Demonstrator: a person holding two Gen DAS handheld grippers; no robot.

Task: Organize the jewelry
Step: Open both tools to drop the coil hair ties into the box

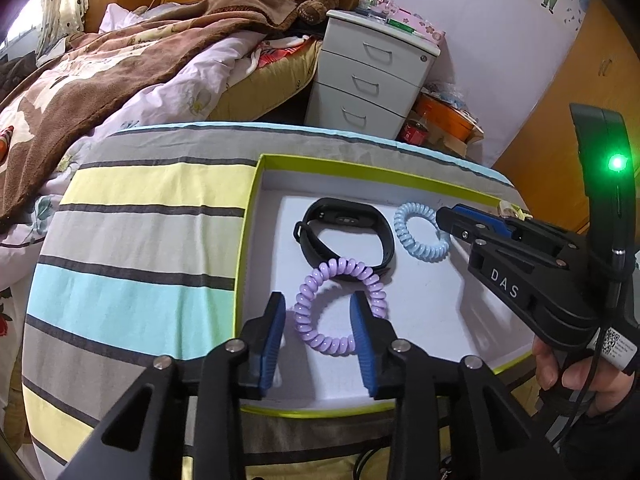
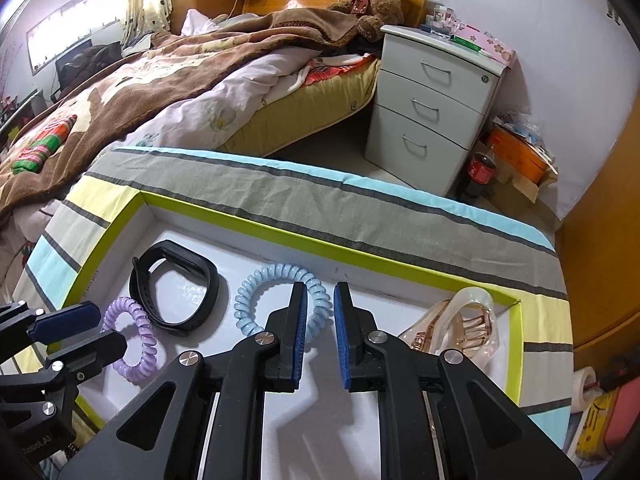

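Lying in the white, green-rimmed tray (image 1: 256,184), the purple coil band (image 1: 340,306) is straddled by the spread left gripper (image 1: 318,316). One side of the blue coil band (image 2: 280,300) is straddled by the parted right gripper (image 2: 320,308). Between the two bands, a black wristband (image 2: 176,288) is seen, with a clear claw clip (image 2: 460,328) near the tray's right corner.

Shallow white tray (image 2: 280,236), lime-green rim, holds four items lying flat. Black wristband (image 2: 176,288) at left, closed into a loop; lilac coil band (image 2: 134,340) overlaps its near edge. Pale-blue coil band (image 2: 280,300) centre; translucent pink claw clip (image 2: 460,328) in right corner
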